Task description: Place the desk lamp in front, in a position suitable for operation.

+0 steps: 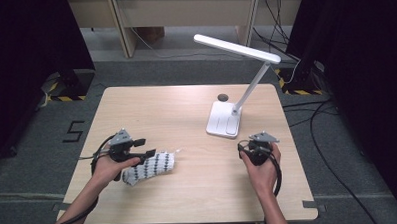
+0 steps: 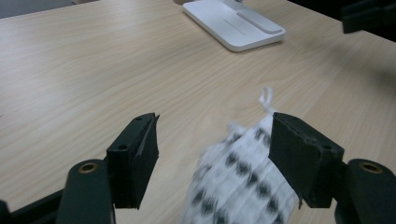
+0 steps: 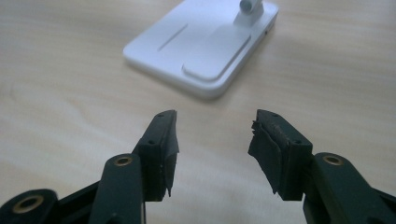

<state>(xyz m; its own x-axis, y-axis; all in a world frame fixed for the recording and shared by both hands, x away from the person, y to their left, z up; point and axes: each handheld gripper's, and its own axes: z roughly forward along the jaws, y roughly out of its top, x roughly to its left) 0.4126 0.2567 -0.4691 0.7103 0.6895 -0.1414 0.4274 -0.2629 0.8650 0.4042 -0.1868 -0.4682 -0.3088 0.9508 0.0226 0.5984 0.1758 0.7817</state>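
1. The wooden table (image 1: 186, 107) carries everything.
2. A white desk lamp (image 1: 223, 120) stands on its base toward the far right.
3. The black-and-white patterned cloth (image 1: 151, 167) lies on the table's near left part, one end between the left gripper's jaws.
4. The left gripper (image 2: 212, 149) is spread wide around the cloth.
5. The right gripper (image 3: 212, 140) gapes open above bare wood, near the lamp base.

White cloth (image 1: 151, 166) with black dots, white lamp (image 1: 224, 118), pale wood table (image 1: 151, 108).
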